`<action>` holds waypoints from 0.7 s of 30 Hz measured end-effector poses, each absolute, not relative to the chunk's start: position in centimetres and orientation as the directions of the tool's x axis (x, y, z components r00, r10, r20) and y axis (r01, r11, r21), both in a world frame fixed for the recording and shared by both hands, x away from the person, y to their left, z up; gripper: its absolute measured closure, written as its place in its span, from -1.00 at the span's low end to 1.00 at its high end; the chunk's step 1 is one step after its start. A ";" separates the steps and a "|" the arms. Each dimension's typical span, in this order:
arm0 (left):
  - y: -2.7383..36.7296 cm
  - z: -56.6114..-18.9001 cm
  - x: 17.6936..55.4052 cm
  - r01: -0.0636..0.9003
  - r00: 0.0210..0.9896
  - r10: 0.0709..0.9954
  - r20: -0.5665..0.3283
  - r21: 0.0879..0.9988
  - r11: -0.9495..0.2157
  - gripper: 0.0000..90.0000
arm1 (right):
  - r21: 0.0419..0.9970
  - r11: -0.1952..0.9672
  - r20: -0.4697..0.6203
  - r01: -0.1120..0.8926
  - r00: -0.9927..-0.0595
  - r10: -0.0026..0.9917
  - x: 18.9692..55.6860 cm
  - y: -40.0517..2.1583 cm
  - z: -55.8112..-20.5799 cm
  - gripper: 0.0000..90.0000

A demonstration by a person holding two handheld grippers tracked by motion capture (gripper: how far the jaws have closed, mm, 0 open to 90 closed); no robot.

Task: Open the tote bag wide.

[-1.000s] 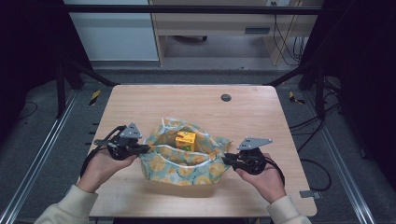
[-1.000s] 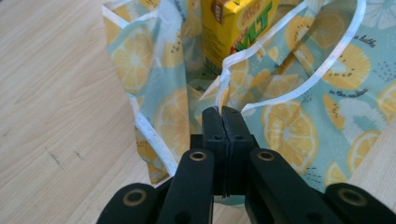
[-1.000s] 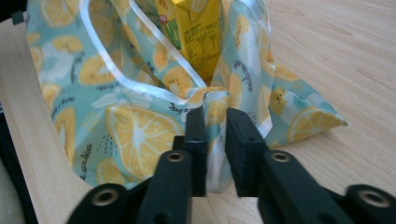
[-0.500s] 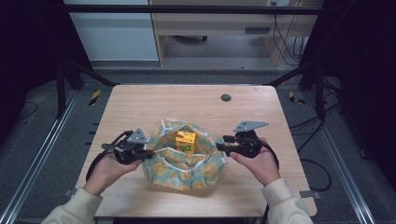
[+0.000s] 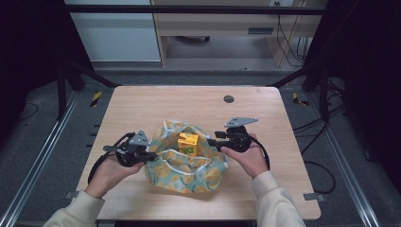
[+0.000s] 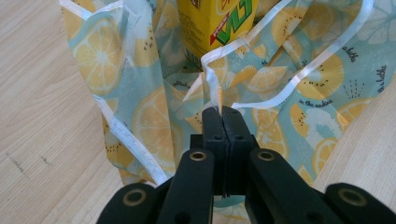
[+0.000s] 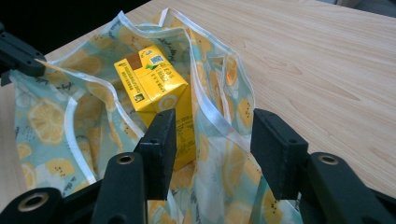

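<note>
On the left of the high view, the left hand-held gripper lies low at the left rim of the lemon-print cloth bag. In the left gripper view its jaws are pressed together on a white-piped fold of the bag's rim; how much cloth lies between the pads is hidden by the jaws themselves. The bag sits near the middle of the table, slightly toward the person, its mouth open upward. Standing inside it is a yellow drink carton; its lower part is hidden by the bag's wall, and in the left gripper view its top is cut off by the frame.

On the right, the right hand-held gripper is at the bag's right rim. In the right gripper view its jaws stand spread, with the bag's piped edge hanging loose between them, not pressed by either pad. These jaws have just been opening.

Compared with a second ago, the bag is bunched narrower and taller, no longer pulled wide, and the right hand has come inward and farther up the table; the left has barely shifted.

Bare wood lies on all sides of the bag, widest on the far half, where a small dark round fitting sits near the far edge.
</note>
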State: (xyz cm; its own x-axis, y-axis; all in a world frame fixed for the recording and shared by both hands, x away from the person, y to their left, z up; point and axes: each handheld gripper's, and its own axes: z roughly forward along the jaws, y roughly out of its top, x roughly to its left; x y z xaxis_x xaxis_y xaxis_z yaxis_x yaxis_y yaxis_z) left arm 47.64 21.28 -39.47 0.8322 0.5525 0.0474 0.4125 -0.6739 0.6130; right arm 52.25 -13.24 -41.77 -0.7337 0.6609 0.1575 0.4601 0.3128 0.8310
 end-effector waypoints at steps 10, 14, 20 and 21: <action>20.9 -39.6 47.7 0.409 0.836 0.546 0.046 0.611 -0.678 1.00 | 0.829 0.321 0.152 0.458 -0.737 0.659 52.9 -12.5 -43.0 0.26; 20.9 -39.6 47.8 0.410 0.837 0.546 0.045 0.610 -0.678 1.00 | 0.824 0.340 0.145 0.453 -0.749 0.646 52.9 -12.2 -43.2 0.49; 20.8 -39.7 47.9 0.413 0.835 0.549 0.044 0.610 -0.677 1.00 | 0.823 0.340 0.140 0.456 -0.742 0.656 53.3 -12.3 -43.2 0.92; 20.8 -39.7 47.9 0.413 0.835 0.549 0.044 0.610 -0.677 1.00 | 0.823 0.340 0.140 0.456 -0.742 0.656 53.3 -12.3 -43.2 0.92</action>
